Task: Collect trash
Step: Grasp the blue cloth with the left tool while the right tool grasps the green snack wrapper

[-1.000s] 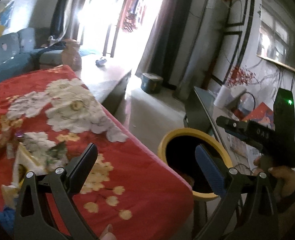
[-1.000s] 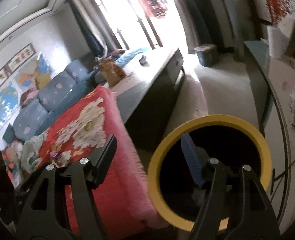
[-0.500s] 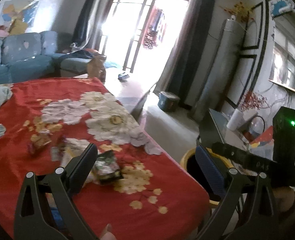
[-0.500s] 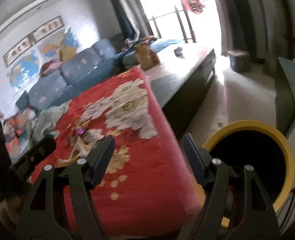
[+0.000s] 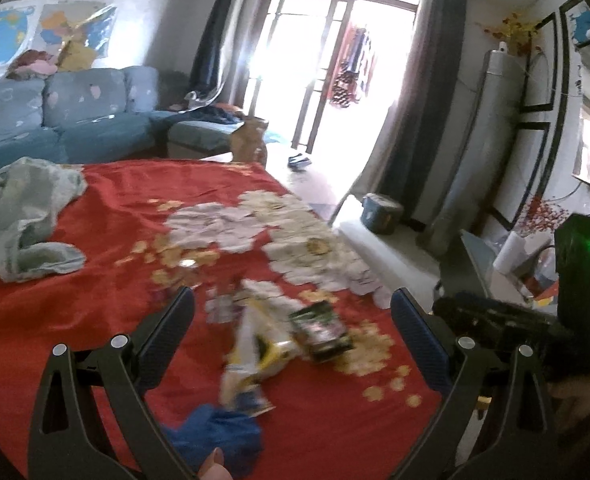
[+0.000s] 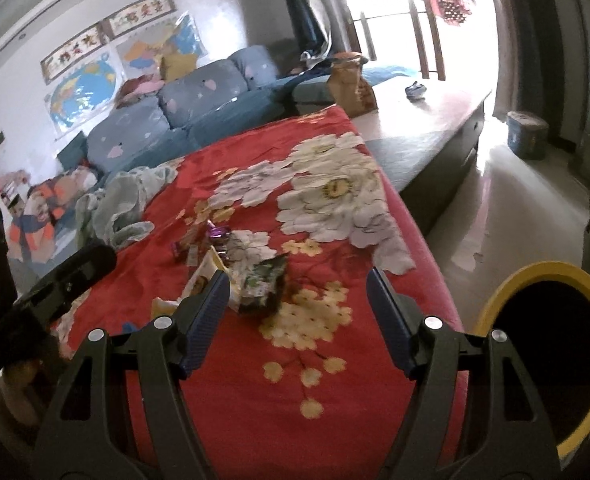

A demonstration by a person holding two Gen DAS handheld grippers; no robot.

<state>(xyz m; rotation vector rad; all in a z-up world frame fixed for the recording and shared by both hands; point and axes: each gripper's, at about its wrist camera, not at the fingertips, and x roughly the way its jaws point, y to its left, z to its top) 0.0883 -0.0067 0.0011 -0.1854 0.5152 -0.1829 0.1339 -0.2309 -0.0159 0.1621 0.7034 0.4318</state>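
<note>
Several wrappers lie on a red flowered cloth (image 5: pixel 115 240): a dark green packet (image 5: pixel 322 326) (image 6: pixel 264 283), a yellow-white wrapper (image 5: pixel 257 350) (image 6: pixel 205 276), a purple foil piece (image 6: pixel 218 233) and a blue scrap (image 5: pixel 219 436). My left gripper (image 5: pixel 293 326) is open and empty, above the wrappers. My right gripper (image 6: pixel 297 308) is open and empty, just in front of the green packet. A yellow-rimmed black bin (image 6: pixel 551 344) stands at the right of the cloth.
A pale green cloth (image 5: pixel 23 216) (image 6: pixel 123 200) lies crumpled at the far left of the red cloth. A blue sofa (image 5: pixel 63 128) stands behind. A low dark table (image 6: pixel 427 120) with a paper bag (image 6: pixel 351 84) extends toward the bright doors. A glass side table (image 5: pixel 495 264) stands at right.
Both grippers swung from the yellow bin back toward the red cloth. The wrappers now sit between the left jaws; the bin has left the left view and sits at the right view's edge.
</note>
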